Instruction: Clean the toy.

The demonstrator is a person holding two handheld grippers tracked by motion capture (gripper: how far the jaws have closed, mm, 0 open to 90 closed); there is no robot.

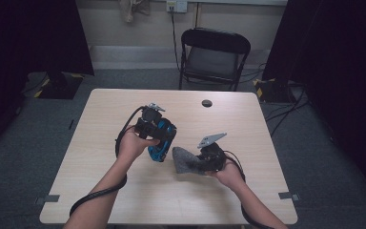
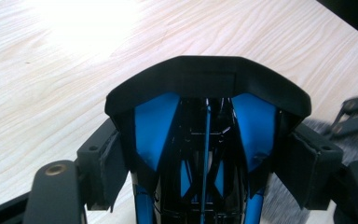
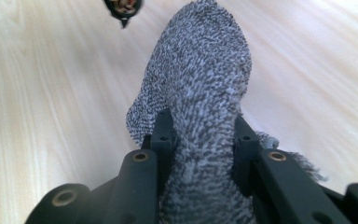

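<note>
Desk work: a blue-and-black toy car gripped on the left, a grey cloth pinched on the right.

Pale woodgrain desk, smooth and flat, lies under both tools. The left gripper has its fingers clamped on the sides of the toy car: hard glossy plastic, light and rigid but slippery, probably best held across its flanks as now. The right gripper has its fingers clenched on the cloth: soft nubby terry, limp, light, draping forward beyond the tips; any bunched fold gives good purchase.
</note>
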